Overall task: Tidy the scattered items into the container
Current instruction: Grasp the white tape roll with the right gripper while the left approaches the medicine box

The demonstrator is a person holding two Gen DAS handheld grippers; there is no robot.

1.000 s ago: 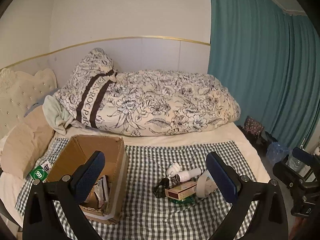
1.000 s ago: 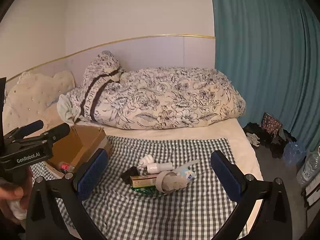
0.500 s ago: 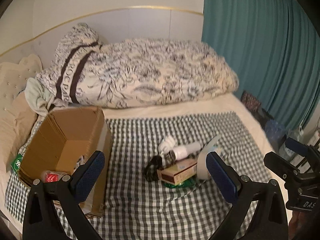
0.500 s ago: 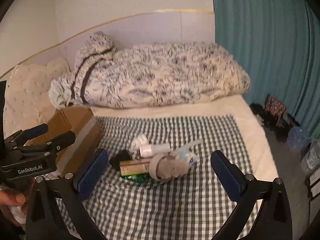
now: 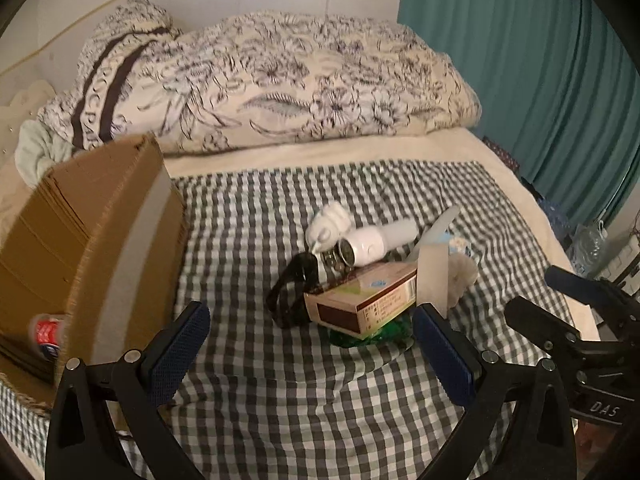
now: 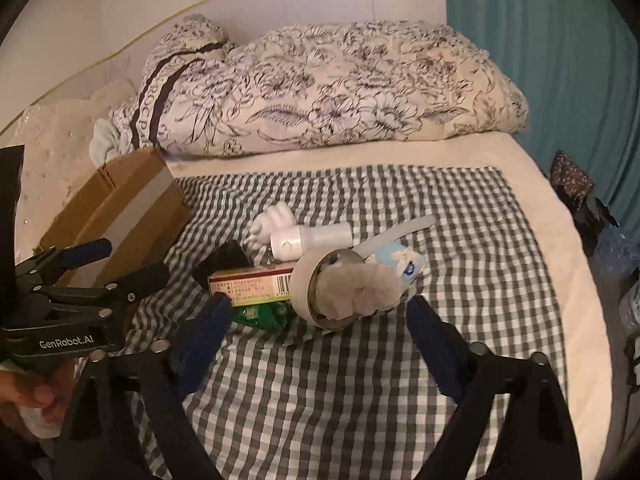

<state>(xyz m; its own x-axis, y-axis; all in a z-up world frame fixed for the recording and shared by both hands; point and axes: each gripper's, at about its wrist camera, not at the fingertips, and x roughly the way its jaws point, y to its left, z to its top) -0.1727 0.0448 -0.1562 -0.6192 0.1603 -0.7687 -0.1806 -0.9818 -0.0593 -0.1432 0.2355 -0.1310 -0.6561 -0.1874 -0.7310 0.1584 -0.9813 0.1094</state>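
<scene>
Your left gripper (image 5: 310,354) gapes empty, your right gripper (image 6: 320,334), jaws just narrowing, empty, pile (image 6: 320,276) at twelve o'clock, box (image 5: 92,240) at ten.

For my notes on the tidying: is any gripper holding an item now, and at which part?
Nothing is held. The left gripper and the right gripper are both open and empty above the checked cloth, short of the pile with the carton.

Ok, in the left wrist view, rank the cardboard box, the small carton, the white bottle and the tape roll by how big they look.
1. cardboard box, largest by far, though it sits nearest the camera
2. small carton
3. white bottle and tape roll: these look alike, and the roll shows edge-on, so no ranking between them
</scene>
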